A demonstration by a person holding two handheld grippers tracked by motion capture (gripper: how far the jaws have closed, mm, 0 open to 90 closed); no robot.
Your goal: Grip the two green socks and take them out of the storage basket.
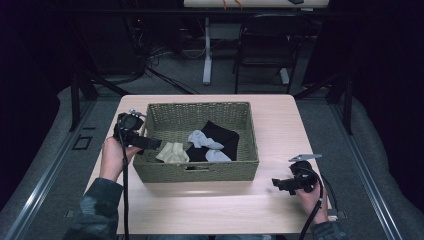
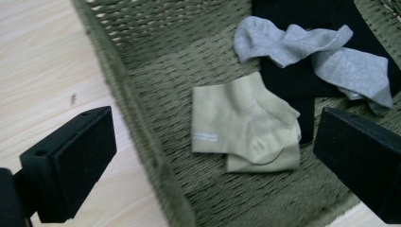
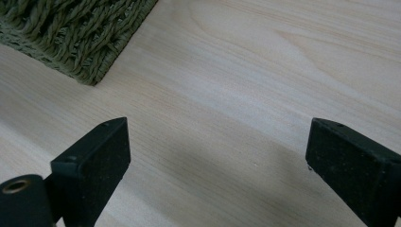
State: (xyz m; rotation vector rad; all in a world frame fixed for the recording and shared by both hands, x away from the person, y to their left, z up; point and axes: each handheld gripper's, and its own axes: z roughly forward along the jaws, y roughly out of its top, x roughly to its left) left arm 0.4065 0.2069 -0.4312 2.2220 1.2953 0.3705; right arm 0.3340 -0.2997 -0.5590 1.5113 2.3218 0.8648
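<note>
Two grey socks (image 2: pixel 326 54) for sure, though they overlap so it's hard to say where one ends and the other starts. They lie on a black folded garment (image 2: pixel 302 75), cut off at the far edge in the left gripper view, so I can't tell if that's one piece or more. One pale yellow-green sock (image 2: pixel 246 125) lies flat on the floor of the olive woven rectangular basket (image 1: pixel 197 172), toward its near left corner, touching the black cloth.

Left gripper (image 1: pixel 150 143) hangs over the basket's left rim, jaws spread wide with nothing between them, sock sitting right below the gap. Right gripper (image 1: pixel 278 184) is well apart on the near right of the light wooden table (image 1: pixel 280 130), jaws also released and bare, just tabletop and one basket corner ahead of it
</note>
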